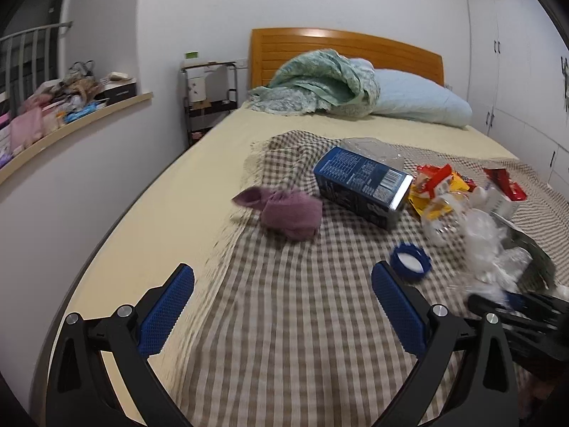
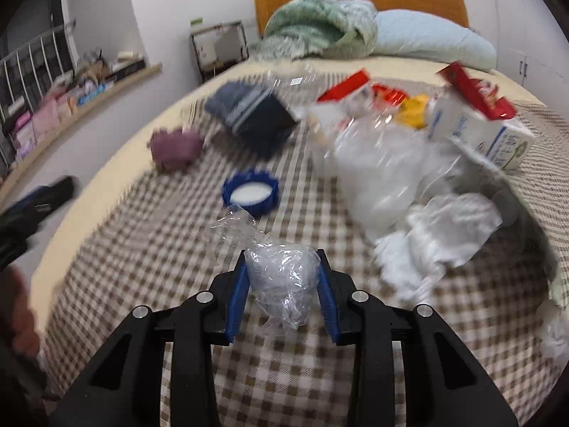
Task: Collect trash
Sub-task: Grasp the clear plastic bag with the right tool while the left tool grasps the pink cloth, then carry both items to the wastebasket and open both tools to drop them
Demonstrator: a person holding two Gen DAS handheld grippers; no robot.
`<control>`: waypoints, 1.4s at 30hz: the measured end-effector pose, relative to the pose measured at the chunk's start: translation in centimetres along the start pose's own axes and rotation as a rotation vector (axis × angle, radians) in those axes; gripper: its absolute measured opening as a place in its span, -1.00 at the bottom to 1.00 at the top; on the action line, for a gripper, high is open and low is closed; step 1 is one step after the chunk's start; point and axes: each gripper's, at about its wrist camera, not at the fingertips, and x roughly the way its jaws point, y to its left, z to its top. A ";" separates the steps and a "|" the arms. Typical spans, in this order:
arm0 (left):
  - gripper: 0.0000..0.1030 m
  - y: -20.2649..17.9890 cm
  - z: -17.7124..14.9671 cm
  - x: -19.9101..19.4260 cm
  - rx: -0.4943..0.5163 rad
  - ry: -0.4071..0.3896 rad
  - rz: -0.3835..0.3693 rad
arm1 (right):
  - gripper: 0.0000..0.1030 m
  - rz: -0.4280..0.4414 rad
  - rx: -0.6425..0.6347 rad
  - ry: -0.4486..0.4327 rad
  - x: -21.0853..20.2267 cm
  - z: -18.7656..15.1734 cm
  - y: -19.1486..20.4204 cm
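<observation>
The right gripper [image 2: 282,293] has its jaws squeezed on a crumpled ball of clear plastic wrap [image 2: 281,277]. The blue pads [image 2: 237,295] touch both sides of the ball. It sits just above the brown and white checked cloth [image 2: 291,373] on the bed. A loose tail of the wrap sticks up toward the round blue bottle cap [image 2: 250,192], which lies a little farther away on the cloth.

The left gripper [image 1: 282,307] has its jaws wide apart with nothing between them. The blue cap [image 1: 410,261] lies just beside its right pad [image 1: 398,306].

More trash sits past the cap: a dark blue carton [image 2: 254,117] lying on its side, a big clear plastic bag [image 2: 377,170], red and yellow snack wrappers [image 2: 394,99], a white milk carton [image 2: 480,135] and some crumpled white tissue [image 2: 444,235]. A purple cloth [image 2: 174,149] lies left of the cap.

What could go wrong? The wrap is thin and slippery. If the grip is only on a few folds, the ball may slide out when lifted. The loose tail could also catch on the cap and drag it along. The picture is blurry, so I think the hand is moving fast, and a quick swing could shake the wrap free.
</observation>
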 end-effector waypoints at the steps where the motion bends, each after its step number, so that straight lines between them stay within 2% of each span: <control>1: 0.88 0.0 0.6 1.1 0.003 0.014 -0.011 | -0.31 -0.007 -0.012 -0.012 -0.1 0.2 -0.2; 6: 0.88 0.7 5.5 8.9 -0.065 0.138 -0.018 | -0.31 0.033 -0.004 -0.034 -0.6 0.4 -1.0; 8: 0.88 1.9 7.7 12.3 -0.124 0.236 -0.005 | -0.31 0.041 -0.008 -0.034 -0.5 0.3 -1.2; 9: 0.83 2.7 8.4 13.8 -0.167 0.273 0.016 | -0.31 0.044 -0.005 -0.037 -0.4 0.4 -1.2; 11: 0.81 5.2 9.5 16.7 -0.326 0.316 0.073 | -0.31 0.054 0.001 -0.030 0.0 0.4 -1.3; 13: 0.66 6.7 9.5 19.1 -0.446 0.384 0.087 | -0.31 0.057 0.014 -0.022 0.1 0.3 -1.6; 14: 0.42 7.1 9.3 20.2 -0.482 0.434 0.059 | -0.31 0.058 0.013 -0.015 0.3 0.2 -1.6; 15: -0.03 7.2 9.0 21.0 -0.506 0.476 0.033 | -0.31 0.055 0.010 -0.011 0.4 0.2 -1.6; 16: -0.32 7.0 8.6 21.5 -0.520 0.514 0.020 | -0.31 0.053 0.009 -0.009 0.4 0.2 -1.6; 17: -0.77 6.8 8.5 21.2 -0.518 0.518 0.019 | -0.31 0.051 0.009 -0.010 0.5 0.3 -1.6; 19: -0.90 6.1 8.6 19.4 -0.479 0.471 0.023 | -0.31 0.034 0.001 -0.016 0.3 0.3 -1.6; 24: -0.94 4.5 9.1 12.1 -0.430 0.377 -0.078 | -0.31 0.028 -0.002 -0.054 -1.5 0.7 -1.3; 27: -0.95 3.5 9.5 8.3 -0.389 0.335 -0.089 | -0.31 0.034 0.005 -0.092 -3.6 1.2 -1.2; 30: -0.95 2.3 9.7 3.4 -0.348 0.291 -0.128 | -0.31 0.001 -0.004 -0.135 -6.9 1.4 -1.0; 35: -0.95 -1.6 9.7 -5.0 -0.227 0.250 -0.200 | -0.31 -0.068 -0.013 -0.141 -13.1 -1.0 -2.3; 38: -0.95 -4.6 9.2 -9.9 -0.131 0.243 -0.256 | -0.31 -0.137 -0.001 -0.158 -17.9 -2.5 -4.5; 42: -0.95 -9.2 7.9 -16.6 0.012 0.188 -0.344 | -0.31 -0.254 0.003 -0.190 -25.2 -4.9 -8.6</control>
